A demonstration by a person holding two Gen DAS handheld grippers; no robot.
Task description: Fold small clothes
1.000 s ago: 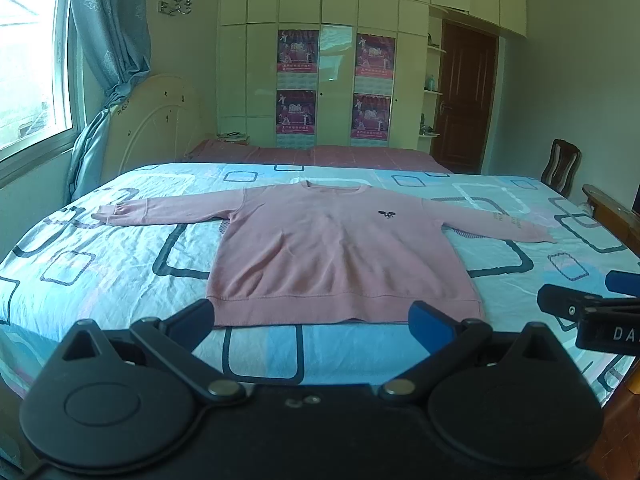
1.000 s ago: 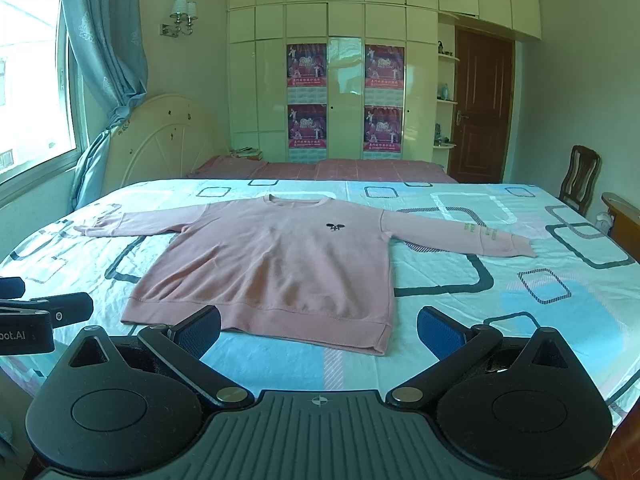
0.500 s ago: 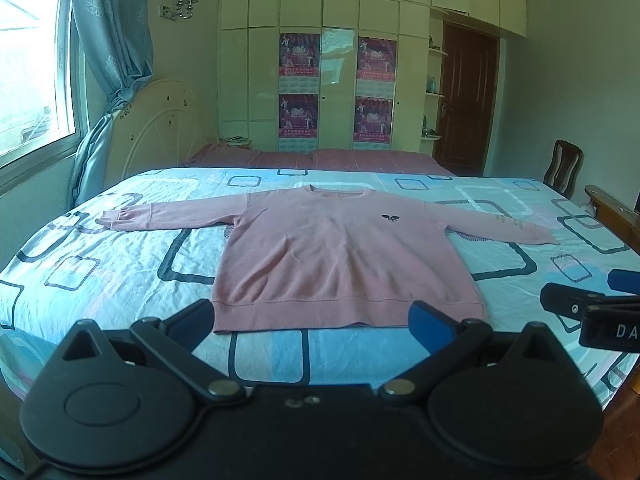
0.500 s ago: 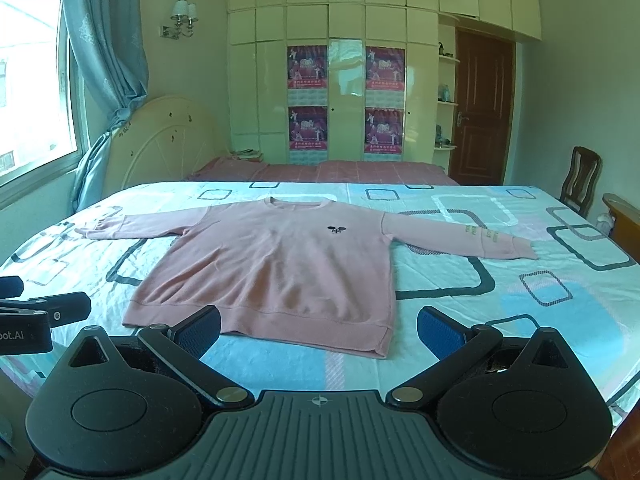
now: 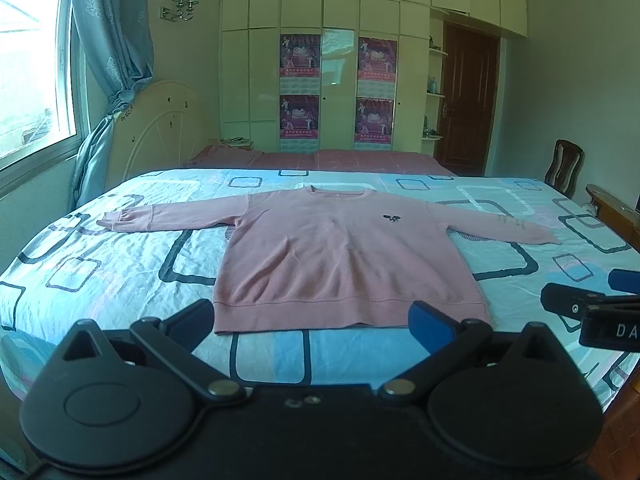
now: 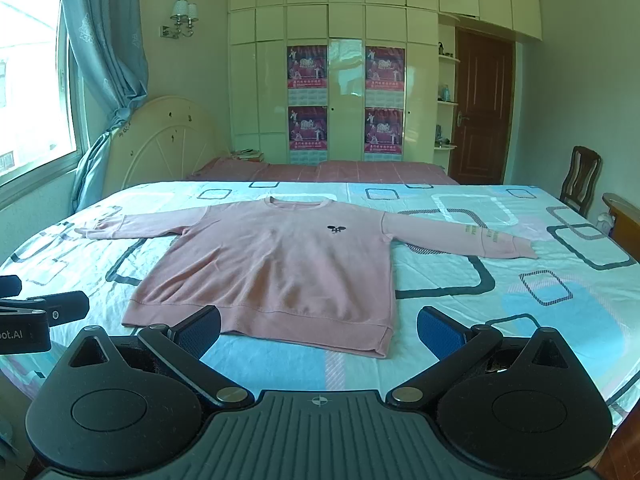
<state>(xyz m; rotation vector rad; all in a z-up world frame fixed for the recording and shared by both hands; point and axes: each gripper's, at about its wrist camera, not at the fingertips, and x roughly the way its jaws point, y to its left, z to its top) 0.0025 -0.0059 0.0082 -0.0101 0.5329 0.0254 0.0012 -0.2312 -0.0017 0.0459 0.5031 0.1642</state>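
Observation:
A pink long-sleeved sweatshirt [image 5: 340, 256] [image 6: 280, 264] lies flat and face up on the bed, both sleeves spread out sideways, hem toward me. My left gripper [image 5: 316, 326] hovers open just short of the hem, nothing between its blue pads. In the right wrist view my right gripper [image 6: 320, 330] is open too, above the hem's right part. Each gripper shows at the edge of the other's view: the right gripper [image 5: 592, 312] and the left gripper [image 6: 36, 316].
The bed [image 5: 100, 264] has a light blue sheet with square patterns. A cream headboard [image 5: 156, 128] and curtain [image 5: 112, 40] stand at the left. Wardrobe doors with posters [image 6: 344, 92] fill the far wall. A wooden chair [image 6: 580, 176] and door [image 6: 484, 108] are at the right.
Both grippers have drifted slightly, so the sweatshirt sits a little lower and nearer in the views. The sweatshirt itself has not moved; both grippers stay open.

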